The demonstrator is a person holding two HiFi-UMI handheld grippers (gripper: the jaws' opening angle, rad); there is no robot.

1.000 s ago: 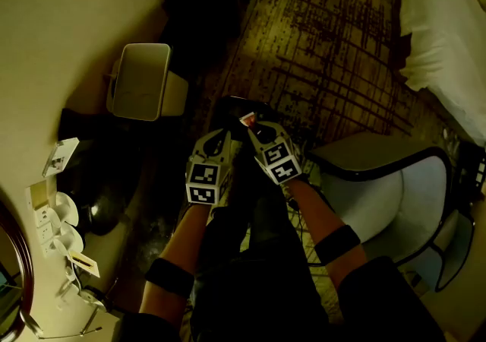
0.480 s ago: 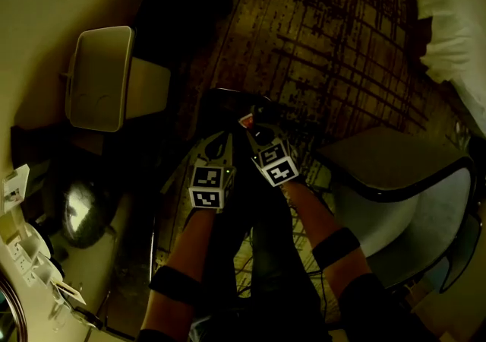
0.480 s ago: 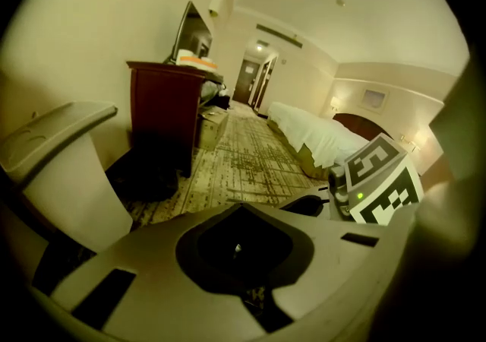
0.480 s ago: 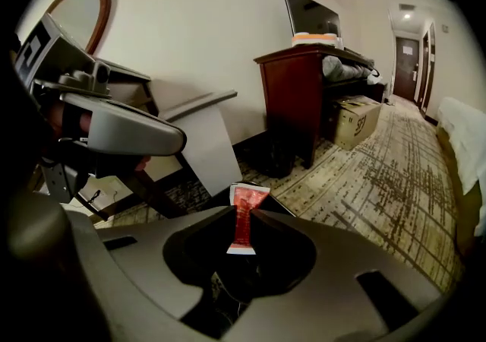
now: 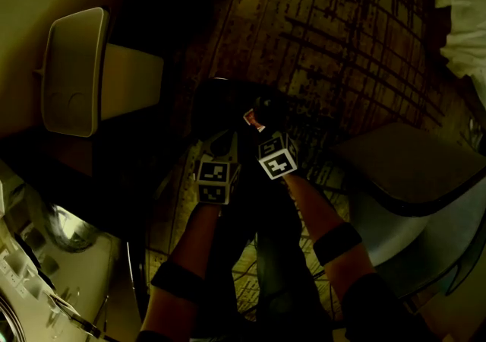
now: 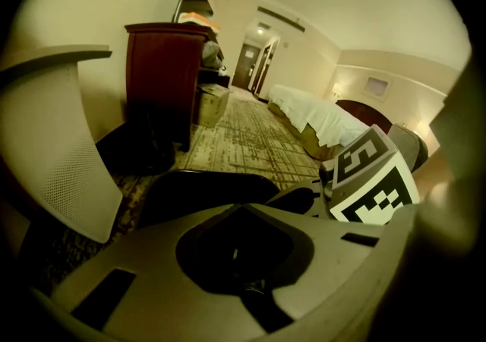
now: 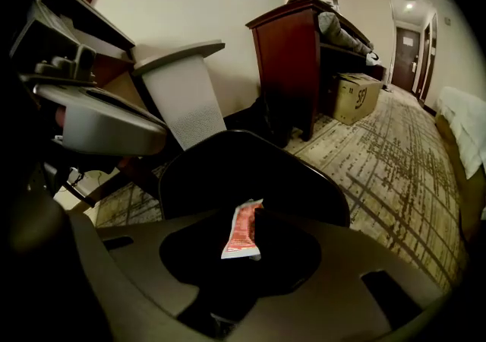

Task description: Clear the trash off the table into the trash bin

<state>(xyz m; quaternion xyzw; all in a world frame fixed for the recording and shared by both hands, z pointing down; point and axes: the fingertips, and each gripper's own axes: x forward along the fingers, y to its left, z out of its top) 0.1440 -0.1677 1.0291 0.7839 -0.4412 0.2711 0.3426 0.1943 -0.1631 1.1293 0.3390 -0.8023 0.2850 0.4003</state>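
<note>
A black trash bin [image 5: 220,101] stands on the patterned carpet, and its dark mouth fills the middle of the right gripper view [image 7: 250,173]. My right gripper [image 5: 254,118] hangs over it with a red and white packet [image 7: 241,230] upright between its fingertips [image 7: 247,235]. The jaws have just been opening a little, and the packet [image 5: 249,115] still sits between them. My left gripper [image 5: 220,141] is beside the right one, over the bin's near rim [image 6: 205,188]. It is shut [image 6: 241,255] with nothing in it.
A white mesh chair [image 5: 72,71] stands left of the bin, with the desk edge [image 5: 45,272] at lower left. Another chair [image 5: 410,173] is at the right. A dark wood cabinet [image 7: 292,67], a cardboard box [image 7: 355,97] and a bed [image 6: 319,116] lie farther off.
Both grippers have dropped together towards the black bin, the right one still carrying the red packet. The white chair and desk have slid leftward in the head view.
</note>
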